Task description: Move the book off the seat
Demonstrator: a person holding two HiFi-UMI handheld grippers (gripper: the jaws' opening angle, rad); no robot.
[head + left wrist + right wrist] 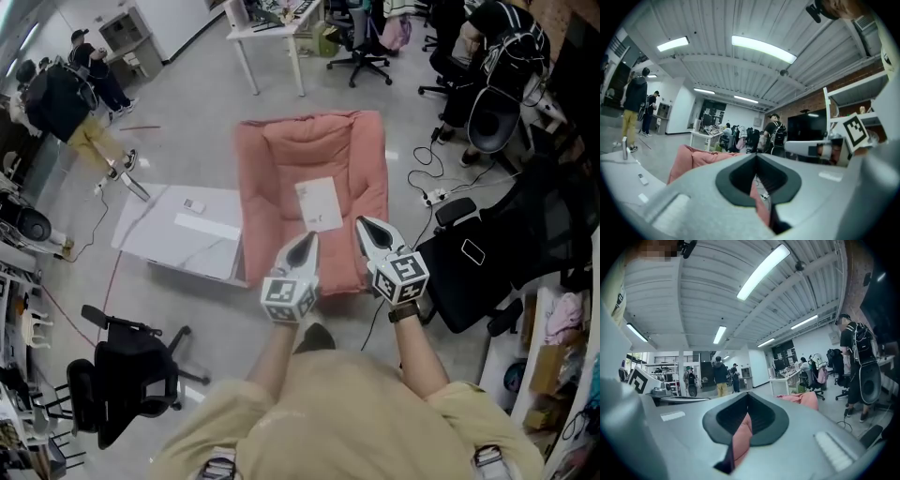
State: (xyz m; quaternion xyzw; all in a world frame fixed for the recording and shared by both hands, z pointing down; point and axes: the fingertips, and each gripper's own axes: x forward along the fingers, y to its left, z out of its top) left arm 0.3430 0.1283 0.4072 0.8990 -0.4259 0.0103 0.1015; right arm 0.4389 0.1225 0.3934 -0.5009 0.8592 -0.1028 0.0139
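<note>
Book (319, 203): white, thin; lies flat on the seat (272, 159), about mid-cushion, a little toward the seat's near edge. Held by neither gripper.

Left gripper (310, 240): jaws clenched tip to tip, nothing between them. Hangs over the seat's near edge, just short of the book's near corner; points roughly level toward the seat's back. Marker cube at its rear, over the seat's front rim.

Right gripper (362, 223): jaws likewise pressed together and empty; only pink seat fabric shows past them in the right gripper view. Hangs over the seat's near right part, just beside the book's right edge. Contact with the book not discernible.

Seat: pink, padded, low on the floor, with raised back and side bolsters.

Low white table (178, 234): touching or just beside the seat's left side; carries a long white strip and a small pale item.

Black office chair (127, 375): well apart from the seat, near-left.

Second black chair (487, 253): right of the seat, a phone-like item lying on it.

Power strip (436, 196): on the floor, between the seat and that chair.

White desk (272, 37): beyond the seat's back.

Person in yellow trousers (80, 117): far left of the seat.
</note>
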